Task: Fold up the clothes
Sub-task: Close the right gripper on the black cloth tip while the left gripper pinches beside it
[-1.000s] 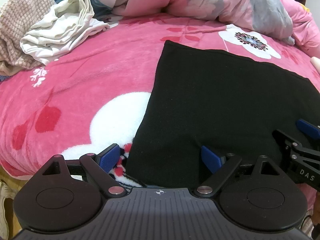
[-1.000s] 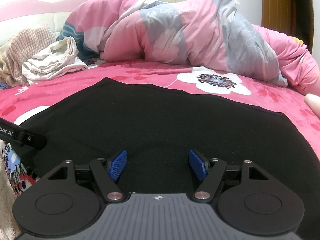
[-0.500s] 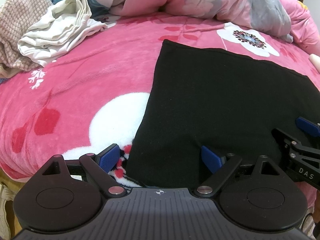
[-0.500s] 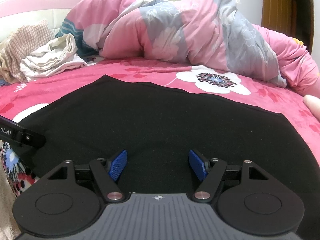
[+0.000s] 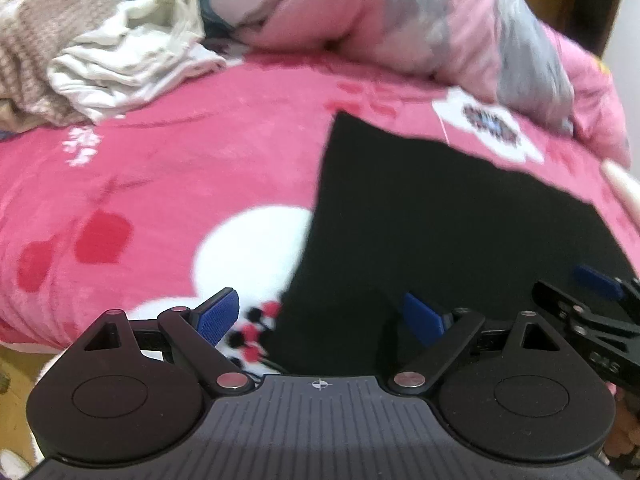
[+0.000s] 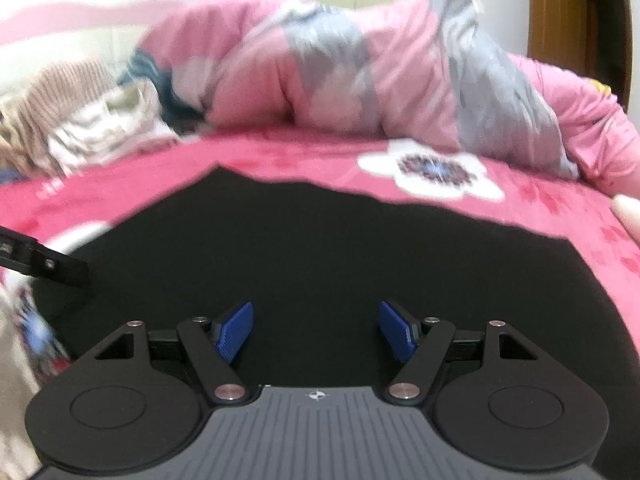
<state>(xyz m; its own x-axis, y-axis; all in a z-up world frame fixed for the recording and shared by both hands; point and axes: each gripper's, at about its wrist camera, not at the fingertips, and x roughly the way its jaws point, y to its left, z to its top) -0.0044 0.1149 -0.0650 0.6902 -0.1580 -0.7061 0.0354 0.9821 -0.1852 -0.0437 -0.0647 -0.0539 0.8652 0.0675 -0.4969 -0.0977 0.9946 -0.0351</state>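
Over the near edge of the black garment (image 6: 320, 264), which is lying flat on the pink blanket (image 5: 160, 184), the left gripper (image 5: 320, 316) is shifting sideways, both it and the right gripper (image 6: 316, 330) gaping empty, suggesting a grasp is coming.

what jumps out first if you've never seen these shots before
A flat black cloth garment spreads over a bright pink floral fleece blanket, filling the near middle. Both grippers, the left gripper at the garment's near left edge and the right gripper over its middle, stand open and empty. Behind lie a rumpled pink-and-grey quilt and crumpled cream clothes.
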